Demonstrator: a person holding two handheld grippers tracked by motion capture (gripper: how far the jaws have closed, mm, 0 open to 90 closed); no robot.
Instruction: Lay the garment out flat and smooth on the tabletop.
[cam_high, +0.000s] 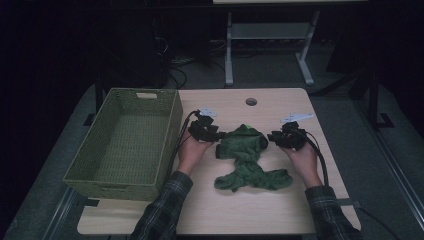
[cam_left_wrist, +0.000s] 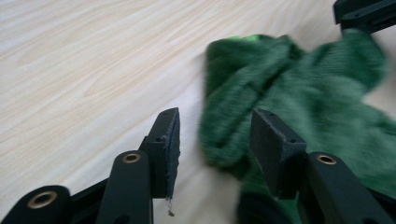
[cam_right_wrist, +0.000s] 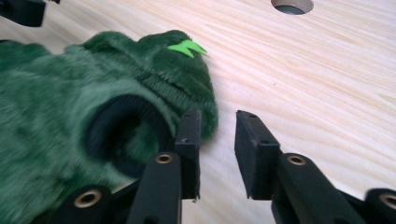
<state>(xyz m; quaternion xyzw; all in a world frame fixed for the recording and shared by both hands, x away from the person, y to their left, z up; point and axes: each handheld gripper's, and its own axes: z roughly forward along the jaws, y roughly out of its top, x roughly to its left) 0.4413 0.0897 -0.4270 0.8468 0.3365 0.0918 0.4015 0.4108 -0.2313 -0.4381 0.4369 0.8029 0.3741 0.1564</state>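
A fuzzy dark green garment (cam_high: 246, 159) lies crumpled in the middle of the wooden table (cam_high: 280, 210). It has a small bright green patch (cam_right_wrist: 187, 47) near its far end. My left gripper (cam_high: 219, 135) sits at the garment's left edge, open. In the left gripper view a fold of the garment (cam_left_wrist: 224, 135) lies between the jaws of the left gripper (cam_left_wrist: 217, 116), and the pads do not press on it. My right gripper (cam_high: 270, 137) is at the garment's right edge, also open. In the right gripper view the gap of the right gripper (cam_right_wrist: 217, 116) holds only bare table, with the garment (cam_right_wrist: 93, 102) against the outside of one jaw.
A green woven basket (cam_high: 169, 145) stands empty on the table's left part, close to my left hand. A round cable hole (cam_high: 251, 101) is in the tabletop beyond the garment. Another table's legs (cam_high: 229, 55) stand on the floor behind.
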